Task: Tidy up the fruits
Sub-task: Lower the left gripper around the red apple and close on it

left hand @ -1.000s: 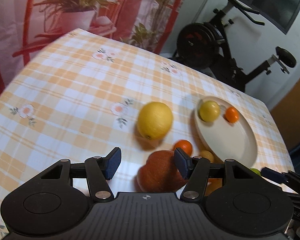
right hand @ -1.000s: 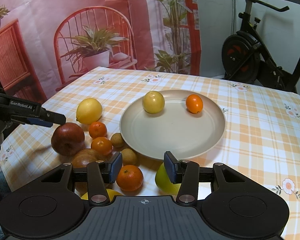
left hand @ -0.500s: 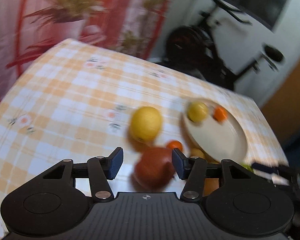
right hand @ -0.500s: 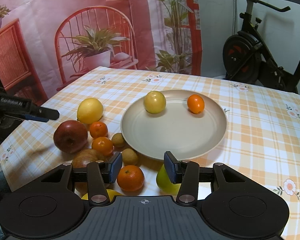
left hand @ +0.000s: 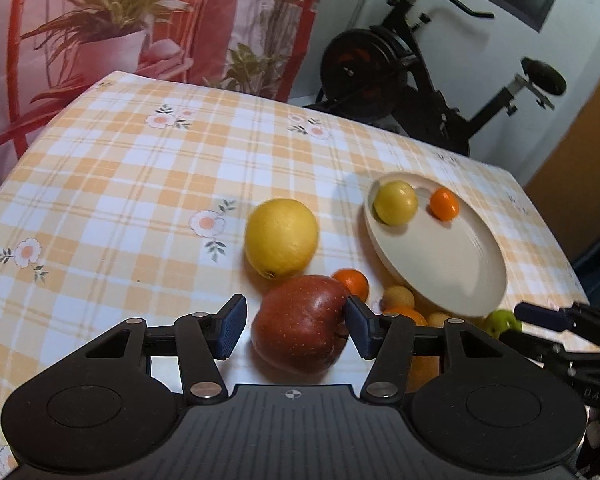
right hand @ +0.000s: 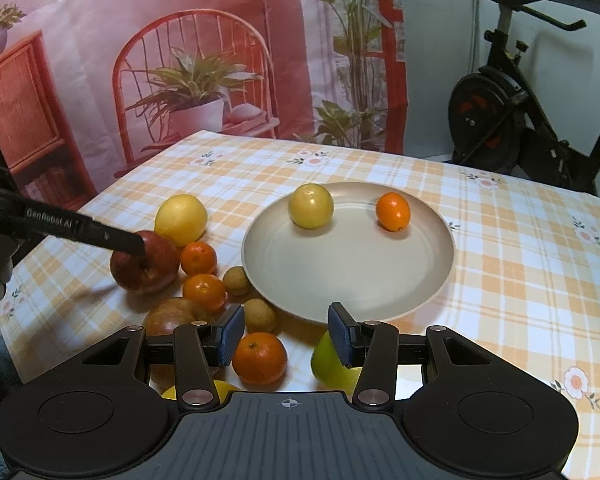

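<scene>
A dark red apple (left hand: 300, 328) lies on the checked tablecloth between the jaws of my left gripper (left hand: 294, 320). The right pad touches it and a thin gap shows at the left pad, so the gripper is open. In the right wrist view one of its fingers (right hand: 100, 235) crosses the apple (right hand: 148, 264). My right gripper (right hand: 287, 336) is open and holds nothing, hovering over a tangerine (right hand: 260, 358) and a green apple (right hand: 332, 368). The beige plate (right hand: 352, 268) holds a yellow-green fruit (right hand: 311, 211) and a small orange fruit (right hand: 393, 212).
A lemon (right hand: 181, 219), two more tangerines (right hand: 199, 258), small brown fruits (right hand: 236, 280) and a brownish apple (right hand: 172, 316) crowd the cloth left of the plate. An exercise bike (right hand: 500, 120) stands behind the table. The table's left edge is close to the apple.
My left gripper has moved in on the red apple, which now sits between its jaws instead of ahead and to the right. The right gripper has not moved.
</scene>
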`<state>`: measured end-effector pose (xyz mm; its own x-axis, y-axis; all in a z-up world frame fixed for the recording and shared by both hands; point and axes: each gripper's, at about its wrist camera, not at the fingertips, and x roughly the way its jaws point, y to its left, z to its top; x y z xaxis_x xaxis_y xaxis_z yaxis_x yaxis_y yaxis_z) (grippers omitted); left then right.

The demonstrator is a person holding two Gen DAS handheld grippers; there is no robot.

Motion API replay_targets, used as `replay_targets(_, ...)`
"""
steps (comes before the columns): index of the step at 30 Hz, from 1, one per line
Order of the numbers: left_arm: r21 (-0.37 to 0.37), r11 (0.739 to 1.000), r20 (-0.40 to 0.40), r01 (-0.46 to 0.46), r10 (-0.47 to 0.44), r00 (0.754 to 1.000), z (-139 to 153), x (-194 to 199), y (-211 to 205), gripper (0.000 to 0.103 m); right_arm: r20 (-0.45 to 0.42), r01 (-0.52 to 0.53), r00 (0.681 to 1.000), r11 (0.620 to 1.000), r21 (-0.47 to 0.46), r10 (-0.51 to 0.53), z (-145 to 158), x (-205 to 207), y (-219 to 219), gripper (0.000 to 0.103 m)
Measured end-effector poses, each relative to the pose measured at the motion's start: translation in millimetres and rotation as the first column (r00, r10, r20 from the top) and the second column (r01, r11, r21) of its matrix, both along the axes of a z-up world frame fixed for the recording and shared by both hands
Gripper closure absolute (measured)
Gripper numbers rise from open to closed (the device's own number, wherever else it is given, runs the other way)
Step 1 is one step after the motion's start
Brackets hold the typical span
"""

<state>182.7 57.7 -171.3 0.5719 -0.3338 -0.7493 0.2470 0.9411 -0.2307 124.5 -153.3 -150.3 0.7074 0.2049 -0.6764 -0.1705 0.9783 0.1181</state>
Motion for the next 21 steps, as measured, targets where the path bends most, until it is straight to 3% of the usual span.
replay_targets(10, -0.094, 0.992, -0.026, -0.083, 0.081, 0.996, -2.3, 13.2, 25.0, 0.045, -0.007, -0.181, 0.983, 0.980, -0.081, 0.181, 10.4, 33.9, 39.9, 0.058)
replay_targets(21, -0.154, 0.978, -0.057, -0.138, 0.131, 0.990, -9.1, 23.9, 49.0, 0.046, -0.054, -0.446, 0.895, 0.884, -0.140, 0.443, 5.3, 80.3, 114.4, 0.055)
